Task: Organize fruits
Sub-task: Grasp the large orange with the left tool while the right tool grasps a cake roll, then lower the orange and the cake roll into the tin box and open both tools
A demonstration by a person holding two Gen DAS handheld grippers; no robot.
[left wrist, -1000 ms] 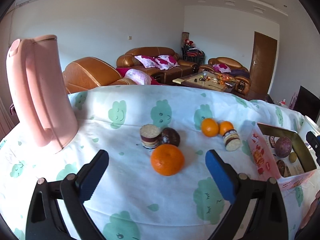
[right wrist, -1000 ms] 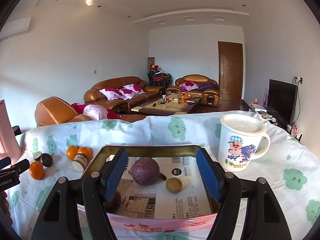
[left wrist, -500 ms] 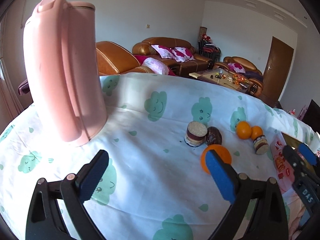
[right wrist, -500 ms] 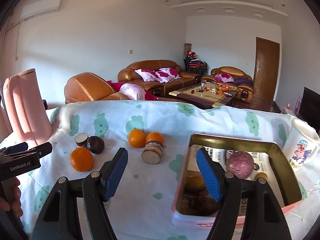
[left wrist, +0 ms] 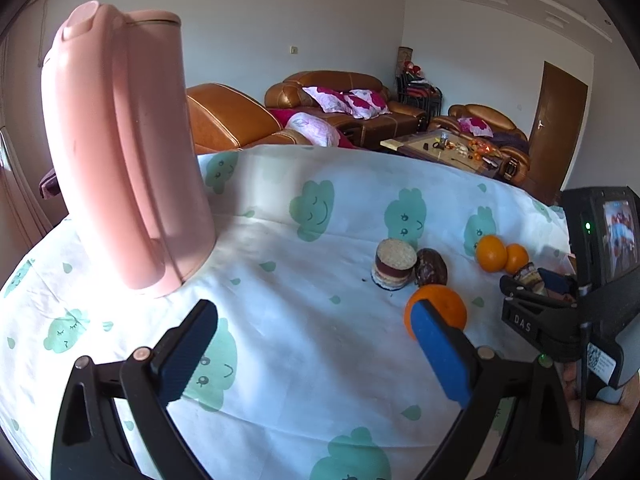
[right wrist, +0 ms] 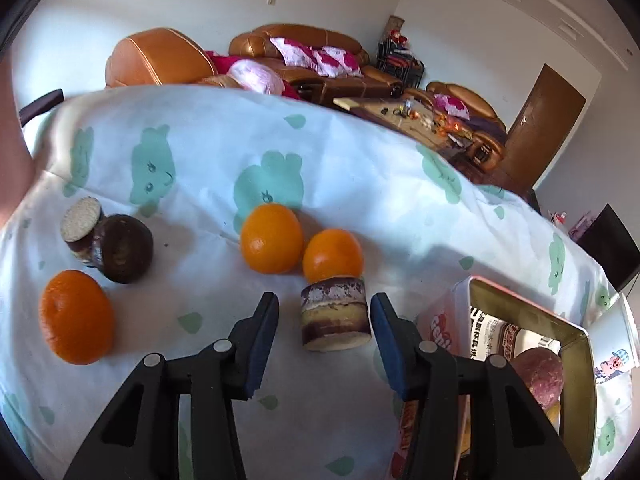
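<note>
Both wrist views look low across the table point(left wrist: 280, 344); sharing the oranges point(right wrist: 271, 238).

Right gripper point(right wrist: 324, 328) fingers point(right wrist: 262, 334) spread, flanking sugarcane piece point(right wrist: 335, 318); no contact.

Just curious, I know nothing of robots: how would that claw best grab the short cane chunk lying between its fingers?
Across its curved bark sides, from the near cut end. The cane chunk lies lengthwise between the open right gripper, straddled already.

Bright daylight, soft shadows, fisheye-warped edges.
</note>
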